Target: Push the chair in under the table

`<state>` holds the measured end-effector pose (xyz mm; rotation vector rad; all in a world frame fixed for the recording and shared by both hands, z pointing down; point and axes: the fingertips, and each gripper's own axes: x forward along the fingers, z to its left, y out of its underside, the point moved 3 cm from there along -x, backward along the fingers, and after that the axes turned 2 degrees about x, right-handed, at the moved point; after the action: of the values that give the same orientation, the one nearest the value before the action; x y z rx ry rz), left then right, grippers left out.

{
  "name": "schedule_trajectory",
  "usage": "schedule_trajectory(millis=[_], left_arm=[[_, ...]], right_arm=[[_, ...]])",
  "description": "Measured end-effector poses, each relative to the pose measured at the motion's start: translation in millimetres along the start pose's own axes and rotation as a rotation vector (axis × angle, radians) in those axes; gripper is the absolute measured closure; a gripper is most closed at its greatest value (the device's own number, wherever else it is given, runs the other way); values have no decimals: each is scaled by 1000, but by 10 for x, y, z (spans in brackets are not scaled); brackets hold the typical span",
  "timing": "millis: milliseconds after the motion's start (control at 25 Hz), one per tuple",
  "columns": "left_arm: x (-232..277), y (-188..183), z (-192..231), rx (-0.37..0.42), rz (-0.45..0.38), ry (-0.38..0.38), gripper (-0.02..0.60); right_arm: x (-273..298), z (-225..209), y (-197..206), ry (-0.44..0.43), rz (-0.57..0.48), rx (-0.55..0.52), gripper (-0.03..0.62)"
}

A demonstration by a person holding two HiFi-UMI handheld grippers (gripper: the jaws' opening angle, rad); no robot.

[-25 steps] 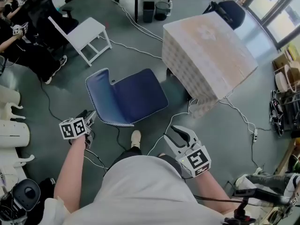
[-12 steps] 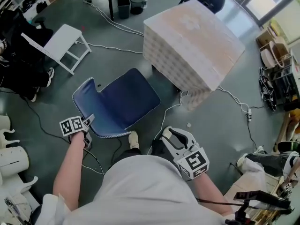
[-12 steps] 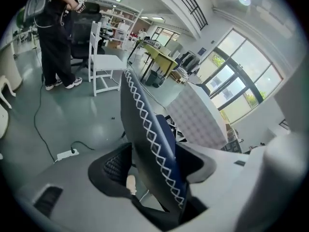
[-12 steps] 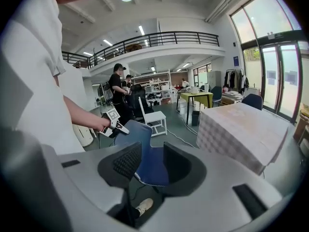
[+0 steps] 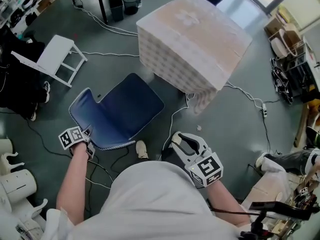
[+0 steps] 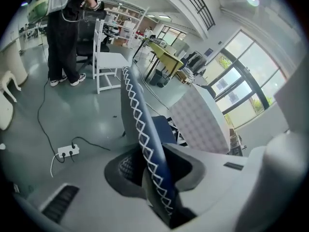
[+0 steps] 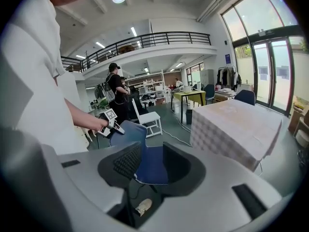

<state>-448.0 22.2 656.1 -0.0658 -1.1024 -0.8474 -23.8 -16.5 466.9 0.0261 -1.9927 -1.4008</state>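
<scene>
chair (image 5: pixel 120 111) is not under the table (image 5: pixel 192 39) yet. it stands just in front of it, with the seat facing the table, so the whole push is still to do. the left gripper (image 5: pixel 88 131) points down at the top edge of the chair back. its jaws have just been closing and now pinch that edge. the right gripper (image 5: pixel 182 138) hangs low by the person's tummy and points at the seat, jaws apart with nothing in them.

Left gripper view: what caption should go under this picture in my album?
Left gripper, jaws just closing, clamps the blue chair by its back, table beyond.
</scene>
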Motion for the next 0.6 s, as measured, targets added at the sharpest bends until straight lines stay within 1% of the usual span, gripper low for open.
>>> schedule_trajectory(millis=[240,600], left_arm=[[118,-24,-251,-42,-19,8,494],[294,-75,-585,-169,-64,30,511]], right_arm=[[-21,-156,-87,14,-11,3,448],[-41,-353,-93,21,4,12,448]])
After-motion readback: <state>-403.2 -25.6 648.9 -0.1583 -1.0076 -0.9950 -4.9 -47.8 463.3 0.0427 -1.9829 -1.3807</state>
